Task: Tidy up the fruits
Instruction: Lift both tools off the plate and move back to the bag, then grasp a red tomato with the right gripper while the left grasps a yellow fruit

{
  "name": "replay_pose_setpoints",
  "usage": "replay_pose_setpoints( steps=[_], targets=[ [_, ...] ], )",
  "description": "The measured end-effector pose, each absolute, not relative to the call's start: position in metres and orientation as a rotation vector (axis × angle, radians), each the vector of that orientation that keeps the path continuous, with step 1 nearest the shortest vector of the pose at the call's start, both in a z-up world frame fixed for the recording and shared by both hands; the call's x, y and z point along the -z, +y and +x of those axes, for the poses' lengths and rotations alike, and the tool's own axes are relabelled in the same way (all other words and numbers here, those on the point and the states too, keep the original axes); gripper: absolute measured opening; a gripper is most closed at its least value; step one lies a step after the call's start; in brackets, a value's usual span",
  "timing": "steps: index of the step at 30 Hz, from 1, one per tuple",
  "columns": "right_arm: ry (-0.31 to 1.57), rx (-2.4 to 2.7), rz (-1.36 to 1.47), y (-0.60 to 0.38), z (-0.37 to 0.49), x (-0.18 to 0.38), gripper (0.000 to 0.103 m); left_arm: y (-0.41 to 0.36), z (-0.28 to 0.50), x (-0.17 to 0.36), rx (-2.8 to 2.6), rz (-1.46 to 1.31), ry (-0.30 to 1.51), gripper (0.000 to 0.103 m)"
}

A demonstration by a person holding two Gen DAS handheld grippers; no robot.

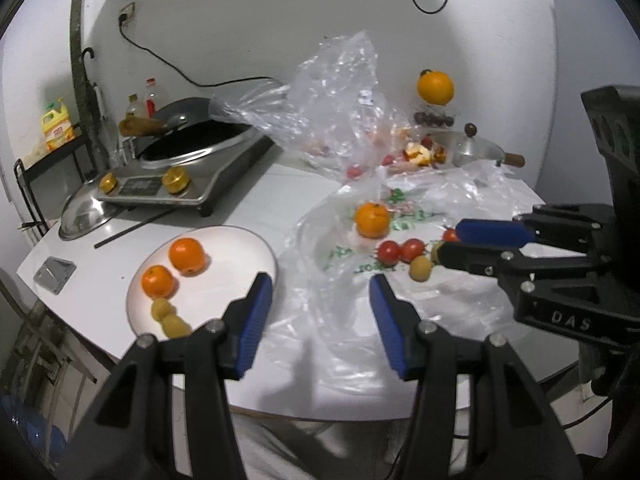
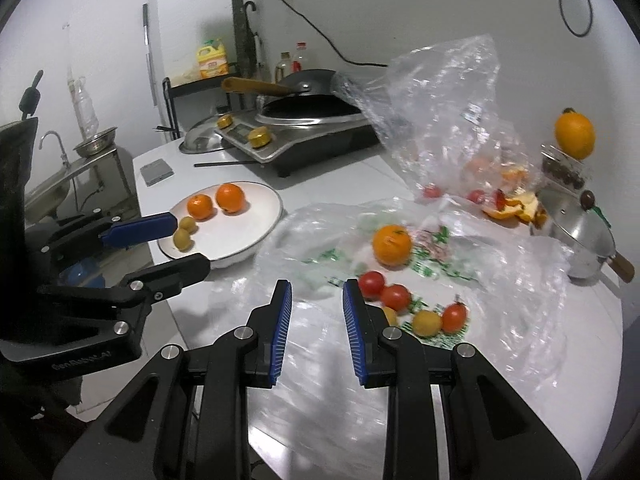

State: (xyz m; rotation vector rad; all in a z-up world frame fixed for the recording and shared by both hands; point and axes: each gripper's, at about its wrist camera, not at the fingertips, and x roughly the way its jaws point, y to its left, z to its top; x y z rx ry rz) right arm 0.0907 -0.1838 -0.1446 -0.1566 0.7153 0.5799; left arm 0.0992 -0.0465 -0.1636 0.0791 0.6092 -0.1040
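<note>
A white plate (image 1: 224,256) holds two oranges (image 1: 186,256) and two small yellow fruits (image 1: 164,310); it also shows in the right wrist view (image 2: 256,216). On the clear plastic bag (image 2: 320,240) lie an orange (image 2: 392,245), red tomatoes (image 2: 384,290) and small yellow fruits (image 2: 426,323). My left gripper (image 1: 321,288) is open and empty between the plate and the bag. My right gripper (image 2: 317,288) is open and empty just left of the tomatoes; in the left wrist view (image 1: 448,242) its fingertips sit beside a yellow fruit (image 1: 420,268).
An induction cooker with a wok (image 1: 188,160) stands at the back left, a pot lid (image 1: 82,216) beside it. A second crumpled bag (image 1: 332,100), orange peel (image 2: 516,206), a steel pot (image 2: 580,236) and an orange on a jar (image 2: 574,136) are at the back right.
</note>
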Motion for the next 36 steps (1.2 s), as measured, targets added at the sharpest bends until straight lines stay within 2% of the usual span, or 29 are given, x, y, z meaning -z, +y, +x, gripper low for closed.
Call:
replay_pose_setpoints(
  steps=[36],
  targets=[
    [0.823,-0.456,-0.091,-0.259,0.15,0.192,0.028,-0.112,0.168,0.204,0.221,0.12,0.718,0.052]
  ],
)
